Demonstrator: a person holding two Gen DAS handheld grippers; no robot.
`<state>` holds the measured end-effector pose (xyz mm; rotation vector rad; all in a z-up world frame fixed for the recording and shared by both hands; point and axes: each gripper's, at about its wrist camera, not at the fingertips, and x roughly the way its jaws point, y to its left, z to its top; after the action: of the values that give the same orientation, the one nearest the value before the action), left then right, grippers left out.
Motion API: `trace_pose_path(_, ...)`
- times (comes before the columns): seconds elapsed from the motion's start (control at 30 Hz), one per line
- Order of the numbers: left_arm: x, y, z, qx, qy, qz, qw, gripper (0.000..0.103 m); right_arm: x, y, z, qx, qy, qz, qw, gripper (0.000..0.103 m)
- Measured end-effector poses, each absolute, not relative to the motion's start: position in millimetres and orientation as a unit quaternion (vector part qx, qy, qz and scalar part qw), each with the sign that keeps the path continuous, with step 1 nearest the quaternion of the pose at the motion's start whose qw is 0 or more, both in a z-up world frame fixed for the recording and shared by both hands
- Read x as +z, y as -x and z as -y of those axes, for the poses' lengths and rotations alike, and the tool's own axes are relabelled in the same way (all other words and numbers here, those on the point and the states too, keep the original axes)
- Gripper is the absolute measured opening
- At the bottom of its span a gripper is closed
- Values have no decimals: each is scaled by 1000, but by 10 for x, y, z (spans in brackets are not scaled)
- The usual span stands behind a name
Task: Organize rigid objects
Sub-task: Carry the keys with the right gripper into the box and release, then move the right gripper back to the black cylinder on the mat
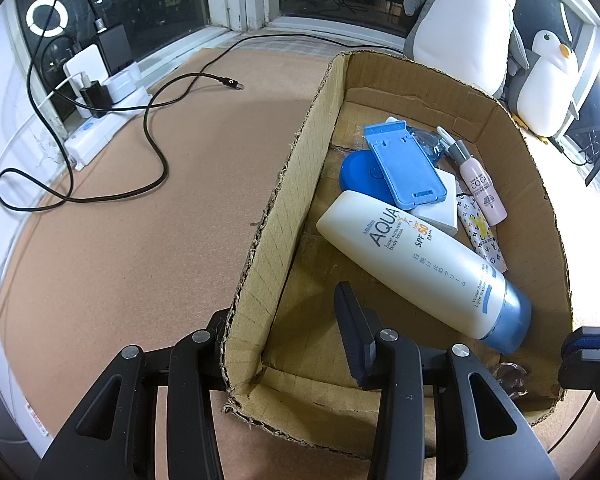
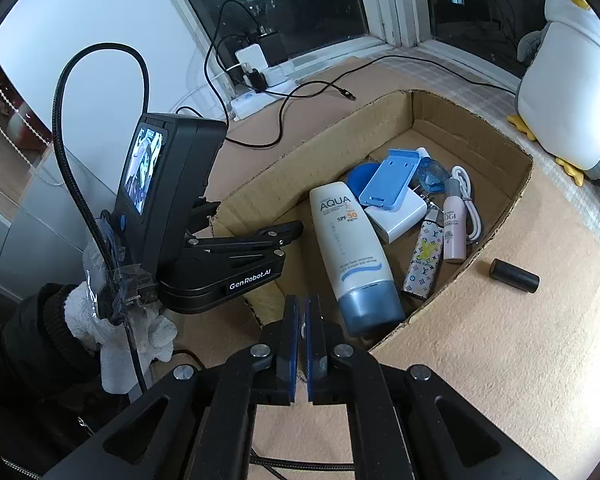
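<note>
At left of the right-wrist frame, our left gripper (image 2: 260,236) has its fingers clamped on the cardboard box (image 2: 500,216) wall; at centre the sunscreen tube (image 2: 350,240) lies inside; below, our right gripper (image 2: 303,340) fingers are together, empty; at right, a black cylinder (image 2: 514,275) rests on the tabletop (image 2: 500,360).

In my brown cardboard box (image 2: 460,120) lie a white sunscreen tube (image 2: 350,240) with blue cap, a blue stand (image 2: 388,180), a pink bottle (image 2: 455,228), and a monogram-patterned tube (image 2: 422,262).

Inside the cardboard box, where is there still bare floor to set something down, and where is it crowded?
Bare floor lies along the cardboard box's left wall, beside the sunscreen tube. The far right is crowded: blue stand, white charger and pink bottle overlap.
</note>
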<state>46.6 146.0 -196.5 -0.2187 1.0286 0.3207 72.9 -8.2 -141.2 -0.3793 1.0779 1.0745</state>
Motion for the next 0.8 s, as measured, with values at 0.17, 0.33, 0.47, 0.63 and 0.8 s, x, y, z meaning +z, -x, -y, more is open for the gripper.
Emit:
trace_pose_path(0.17, -1965, -466, -1459, 152, 104, -489, 853, 40, -1400, -739, 91, 477, 174, -478, 716, 45)
trace_pose_path(0.33, -1965, -466, -1458, 152, 104, -489, 853, 40, -1354, -768, 138, 467, 173, -471, 728, 53)
trace_pose_path(0.47, -1965, -466, -1458, 153, 104, -489, 853, 40, -1299, -870, 263, 453, 161, -466, 743, 59)
trace_pose_path(0.63, -1965, -465, -1458, 153, 104, -489, 853, 40, -1242, -1049, 442, 427, 149, -462, 763, 61)
trace_pose_path(0.8, -1966, -465, -1458, 152, 104, -489, 853, 40, -1245, -1246, 629, 394, 144, -460, 782, 63)
